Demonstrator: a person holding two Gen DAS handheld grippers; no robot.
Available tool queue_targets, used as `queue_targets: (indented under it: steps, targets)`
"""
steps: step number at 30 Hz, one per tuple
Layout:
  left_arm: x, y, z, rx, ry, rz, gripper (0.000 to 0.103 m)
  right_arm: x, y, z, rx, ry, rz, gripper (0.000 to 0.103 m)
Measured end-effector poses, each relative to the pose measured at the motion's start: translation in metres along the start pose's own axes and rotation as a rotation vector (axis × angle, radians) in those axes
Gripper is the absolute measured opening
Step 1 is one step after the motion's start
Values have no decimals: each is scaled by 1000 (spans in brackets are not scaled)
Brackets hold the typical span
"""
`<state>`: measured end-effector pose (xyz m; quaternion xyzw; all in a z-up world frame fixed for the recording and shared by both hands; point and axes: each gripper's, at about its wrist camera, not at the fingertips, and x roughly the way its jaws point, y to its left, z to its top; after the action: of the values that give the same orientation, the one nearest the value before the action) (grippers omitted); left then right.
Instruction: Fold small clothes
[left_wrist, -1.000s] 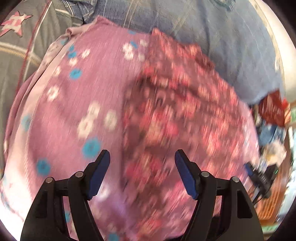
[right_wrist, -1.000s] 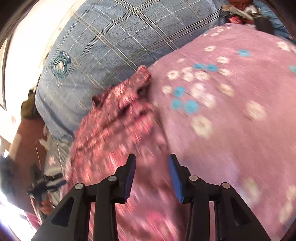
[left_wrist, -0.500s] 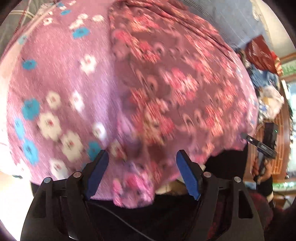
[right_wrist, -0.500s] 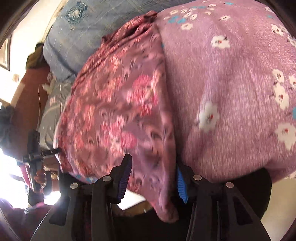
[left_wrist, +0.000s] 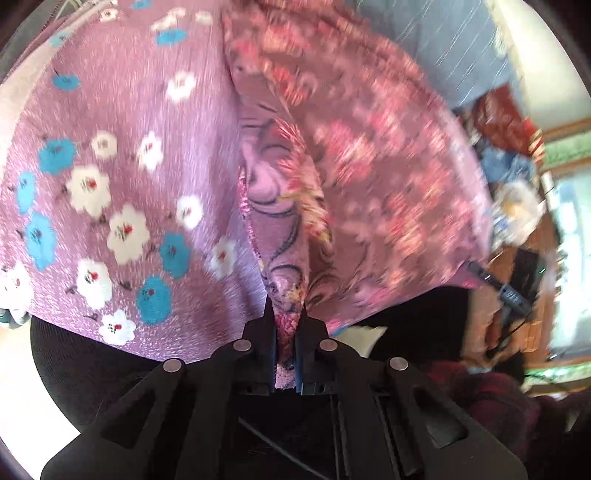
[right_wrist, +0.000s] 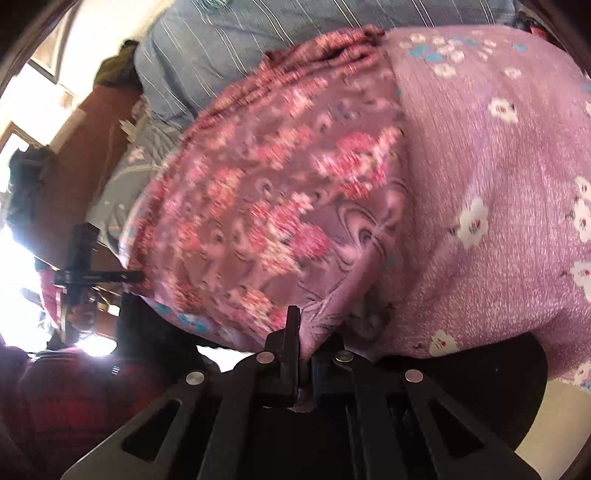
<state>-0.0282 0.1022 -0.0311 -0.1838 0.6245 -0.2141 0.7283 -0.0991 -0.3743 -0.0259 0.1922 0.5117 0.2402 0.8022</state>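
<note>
- One floral garment (left_wrist: 388, 177), mauve with pink-red blooms, lies on a purple flowered sheet (left_wrist: 110, 184), running from 12 toward 6 o'clock.
- Both tongs gaped half a second ago; now the left gripper (left_wrist: 285, 339) and right gripper (right_wrist: 303, 354) each pinch its hem.
- Two grippers, one garment.

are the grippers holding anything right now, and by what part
Both hold the red-flowered garment by its near hem: left gripper and right gripper are each shut on a pinch of that edge.
</note>
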Motion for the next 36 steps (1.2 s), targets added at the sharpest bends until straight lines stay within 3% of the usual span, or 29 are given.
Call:
queue_targets:
  steps: [5, 12, 17, 26, 33, 36]
  targets:
    - [-36, -4, 19, -29, -145, -143, 4, -24, 5, 22, 65, -149, 96, 4]
    - [-47, -5, 66, -87, -253, -223, 4, -34, 1, 58, 95, -244, 155, 4]
    - [-44, -9, 115, -126, -325, -221, 4, -27, 1, 108, 106, -343, 184, 4]
    - [-26, 9, 246, -219, -390, -183, 4, 15, -37, 229, 192, -422, 179, 4]
    - [14, 10, 353, -234, -321, -37, 5, 70, -80, 301, 338, -414, 166, 4]
    - [23, 31, 387, -351, -257, -36, 8, 84, -106, 323, 492, -440, 217, 9]
